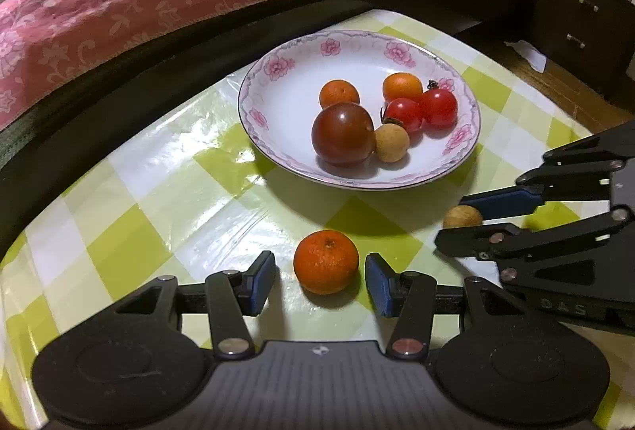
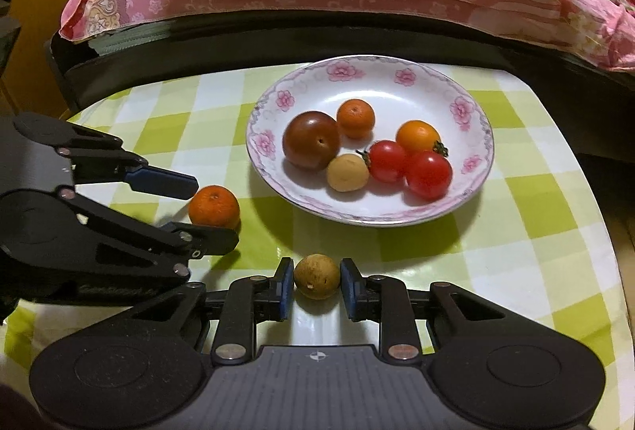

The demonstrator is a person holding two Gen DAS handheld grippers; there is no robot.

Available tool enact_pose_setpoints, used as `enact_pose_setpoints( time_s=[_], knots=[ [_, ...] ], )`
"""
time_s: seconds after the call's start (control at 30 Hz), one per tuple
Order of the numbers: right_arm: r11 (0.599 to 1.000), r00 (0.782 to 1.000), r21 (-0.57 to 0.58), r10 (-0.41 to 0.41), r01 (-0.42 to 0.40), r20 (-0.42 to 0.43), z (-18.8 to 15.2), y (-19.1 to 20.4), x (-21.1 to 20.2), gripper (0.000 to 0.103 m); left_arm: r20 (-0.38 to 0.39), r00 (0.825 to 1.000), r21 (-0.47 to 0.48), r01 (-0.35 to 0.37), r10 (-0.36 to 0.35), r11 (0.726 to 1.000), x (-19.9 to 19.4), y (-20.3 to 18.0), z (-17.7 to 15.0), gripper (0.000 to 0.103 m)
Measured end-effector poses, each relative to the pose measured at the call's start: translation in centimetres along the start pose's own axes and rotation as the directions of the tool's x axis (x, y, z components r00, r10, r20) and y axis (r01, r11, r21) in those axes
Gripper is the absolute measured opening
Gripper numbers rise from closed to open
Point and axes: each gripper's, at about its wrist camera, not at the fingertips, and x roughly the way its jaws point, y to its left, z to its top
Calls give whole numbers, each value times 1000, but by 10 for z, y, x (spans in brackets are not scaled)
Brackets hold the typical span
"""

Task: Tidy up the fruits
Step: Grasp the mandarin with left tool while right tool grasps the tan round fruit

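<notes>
Right gripper [image 2: 316, 282]: we have it clamped on the small tan fruit [image 2: 316, 281], one blue pad against each side, the fruit low over the checked tablecloth [image 2: 516, 223] at the near edge.
Left gripper [image 1: 320, 276]: we hold it with jaws apart around the small orange [image 1: 326, 262]; a gap shows on both sides, so nothing is gripped there yet.
Orange: it sits on the cloth, near and left of the plate [image 1: 274, 81], centred between our left pads.
Plate: it lies at the far middle of the table and already carries six fruits, namely a large dark tomato [image 1: 343, 134], two red cherry tomatoes [image 1: 438, 108], two small orange fruits [image 1: 339, 93] and another tan fruit [image 1: 392, 143].
Step in hand, as we judge it: carry the tan fruit to the plate, then close on the orange.
How we do it well: we lift straight up before moving, so the round fruit does not roll out of a light pinch; we clear the rim of the plate rather than scrape over it.
Where we set it down: the bare white area on the left side of the plate looks best, away from the cluster.
Risk: letting go from too high could knock the cherry tomatoes or send the fruit rolling off.
Two grippers: they stand close together, so we move one at a time.
</notes>
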Motion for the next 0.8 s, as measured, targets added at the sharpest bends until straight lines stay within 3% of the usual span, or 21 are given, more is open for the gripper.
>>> enact_pose_setpoints(
  time_s=[0.17,0.27,0.8],
  knots=[
    [1000,1000,-5,7,-7,1,-1,-2,0,21,14,1000,7,-2,2,1000,2,-3,2,57],
    [1000,1000,-7,10,-10,0,-1,-2,1,23,21,1000,24,-1,1,1000,1,-6,1,50],
    [999,1000,-50,-14,13,-13,0,3,2,23,18,1000,48,-14,13,999,-3,-11,-1,50]
  ],
)
